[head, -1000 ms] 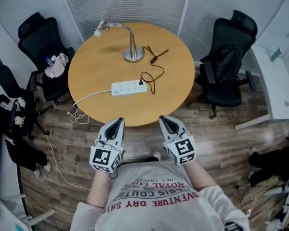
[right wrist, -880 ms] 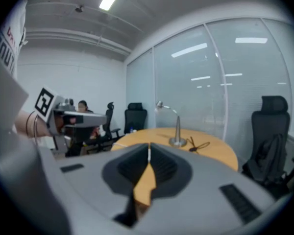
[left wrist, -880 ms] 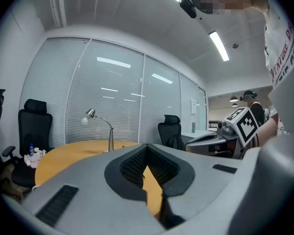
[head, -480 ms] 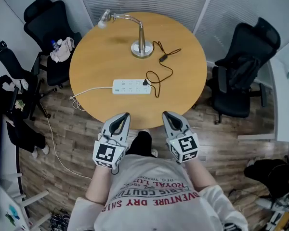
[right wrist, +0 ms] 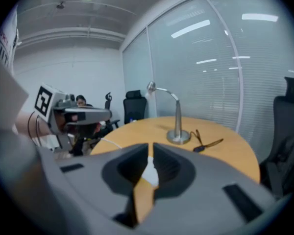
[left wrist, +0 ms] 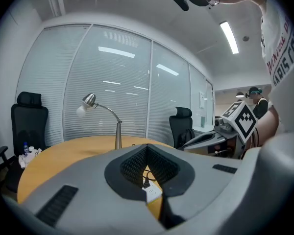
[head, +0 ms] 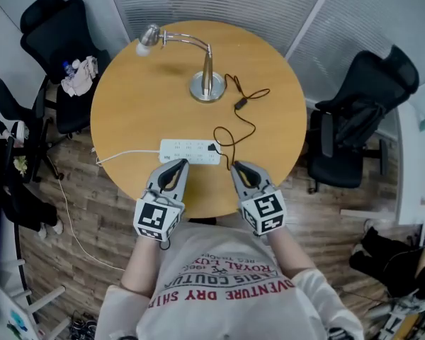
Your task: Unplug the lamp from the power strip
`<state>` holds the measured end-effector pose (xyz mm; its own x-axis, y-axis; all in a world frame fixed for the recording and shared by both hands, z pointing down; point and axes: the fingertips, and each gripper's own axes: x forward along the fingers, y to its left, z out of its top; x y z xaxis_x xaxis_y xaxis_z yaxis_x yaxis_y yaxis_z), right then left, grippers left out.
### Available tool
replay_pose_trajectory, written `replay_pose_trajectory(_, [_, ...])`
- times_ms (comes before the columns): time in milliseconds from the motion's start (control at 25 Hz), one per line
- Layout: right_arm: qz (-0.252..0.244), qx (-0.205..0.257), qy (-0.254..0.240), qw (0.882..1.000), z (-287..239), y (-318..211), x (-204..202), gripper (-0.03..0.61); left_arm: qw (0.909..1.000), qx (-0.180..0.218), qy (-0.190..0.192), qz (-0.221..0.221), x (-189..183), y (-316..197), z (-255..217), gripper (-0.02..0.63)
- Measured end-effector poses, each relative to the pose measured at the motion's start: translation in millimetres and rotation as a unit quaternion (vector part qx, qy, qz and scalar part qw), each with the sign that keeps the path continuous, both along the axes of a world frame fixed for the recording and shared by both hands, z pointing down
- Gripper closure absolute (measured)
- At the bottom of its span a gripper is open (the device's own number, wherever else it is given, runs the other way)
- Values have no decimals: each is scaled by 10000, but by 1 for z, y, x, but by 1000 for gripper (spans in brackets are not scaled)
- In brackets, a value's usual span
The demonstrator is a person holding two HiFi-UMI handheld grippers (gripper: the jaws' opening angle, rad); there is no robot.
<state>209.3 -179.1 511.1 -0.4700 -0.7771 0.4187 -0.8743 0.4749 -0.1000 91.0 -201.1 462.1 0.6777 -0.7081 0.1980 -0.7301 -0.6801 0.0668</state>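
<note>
Black office chairs (head: 358, 112) flanked the round wooden tabletop (head: 142, 112) where your left claw (head: 178, 163) and right claw (head: 237, 166) hovered, both closed, empty.

Round table (head: 127, 112) bears lamp (head: 207, 85), power strip (head: 190, 151), apparently one black cord (head: 246, 122).

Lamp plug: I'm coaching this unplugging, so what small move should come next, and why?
Probably open the right gripper and ease it forward to the lamp plug: its jaws are shut, empty, short of the power strip, whose right end holds the plug.
</note>
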Motion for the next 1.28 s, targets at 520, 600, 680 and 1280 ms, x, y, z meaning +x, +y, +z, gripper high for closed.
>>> replay_pose_trajectory(520, [-1121, -911, 1094, 9834, 67, -53, -25, 417, 9916, -763, -907, 512, 25, -64, 116, 586])
replay_pose_trajectory(600, [-1399, -1147, 1398, 9735, 83, -56, -30, 417, 9867, -1046, -1077, 628, 31, -64, 138, 586])
replay_pose_trajectory(680, [-1692, -1367, 1711, 9609, 99, -60, -33, 417, 9817, -1283, -1200, 734, 38, -64, 159, 586])
replay_pose_trajectory(1280, [-3201, -2004, 3452, 8592, 162, -77, -43, 410, 9621, -1722, -1957, 802, 49, -69, 217, 586])
